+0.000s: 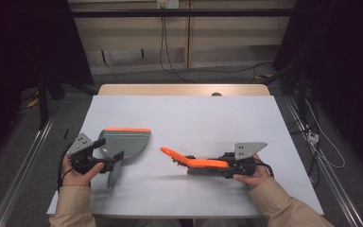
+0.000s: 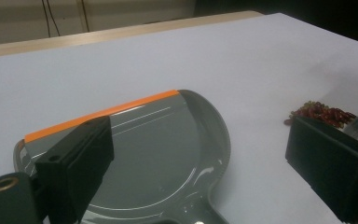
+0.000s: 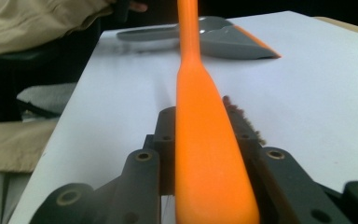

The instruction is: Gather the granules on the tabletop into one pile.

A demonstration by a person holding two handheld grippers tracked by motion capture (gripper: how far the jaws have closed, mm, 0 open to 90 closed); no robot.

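Near edge: two hands, two grippers, one each. Left gripper [image 1: 108, 166] sits at the near left of the white table sheet [image 1: 184, 113], jaws apart with nothing pinched between them; the grey plastic dustpan [image 1: 125, 142] with its orange front lip lies flat on the sheet just in front, its handle running back near the jaws (touching or not, cannot tell). One dustpan.

Right gripper [image 1: 217, 169] at the near right, jaws clamped on the orange-backed hand brush [image 1: 196, 163] with dark bristles; the brush lies low over the sheet, orange handle pointing left towards the dustpan. One brush.

Between the two tools: one small pile of reddish-brown crumbs [image 2: 322, 113] on the sheet, right of the dustpan, close by the brush.

Farther off: bare sheet, then the wooden table edge [image 1: 184, 89].
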